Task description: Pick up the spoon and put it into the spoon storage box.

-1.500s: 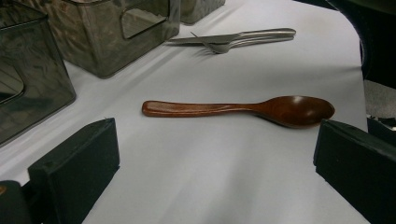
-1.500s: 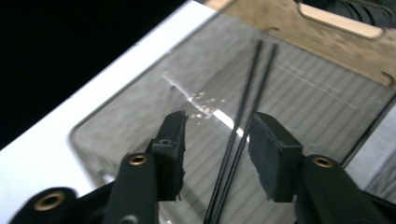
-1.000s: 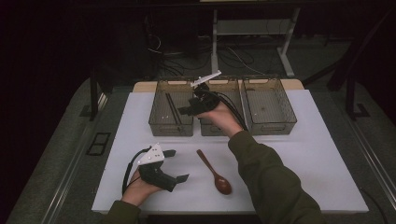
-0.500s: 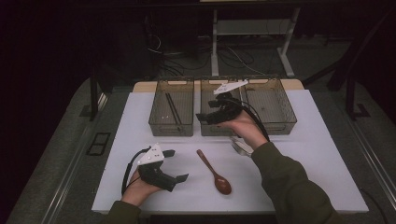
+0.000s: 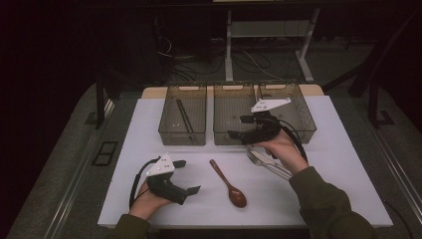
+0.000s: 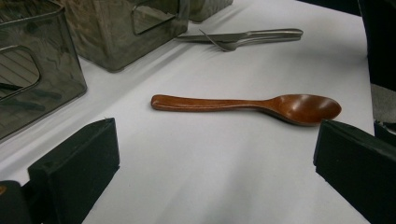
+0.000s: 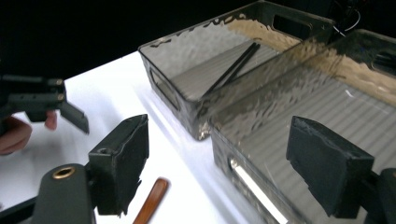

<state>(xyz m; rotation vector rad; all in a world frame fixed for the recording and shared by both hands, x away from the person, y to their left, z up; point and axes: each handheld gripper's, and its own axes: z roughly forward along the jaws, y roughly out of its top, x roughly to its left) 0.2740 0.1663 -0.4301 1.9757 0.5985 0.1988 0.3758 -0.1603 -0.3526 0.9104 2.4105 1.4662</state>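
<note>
Currently between picks: right hand-held gripper [image 5: 238, 127] jaws just opened, empty, above the forks [image 5: 268, 162] on the bench [image 5: 348, 164]; left hand-held gripper [image 5: 189, 175] open, idle; next, descend onto forks.

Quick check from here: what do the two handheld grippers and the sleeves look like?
Both the left gripper and the right gripper are black with blocky black fingers, a white three-cornered plate on top and a trailing black cable. The sleeves are dark olive green.

The white table [image 5: 343, 169] is carrying three smoky bins [image 5: 182, 121] at twelve o'clock, a wooden spoon [image 5: 229, 183] at six and metal cutlery [image 5: 268, 163] at four.
</note>
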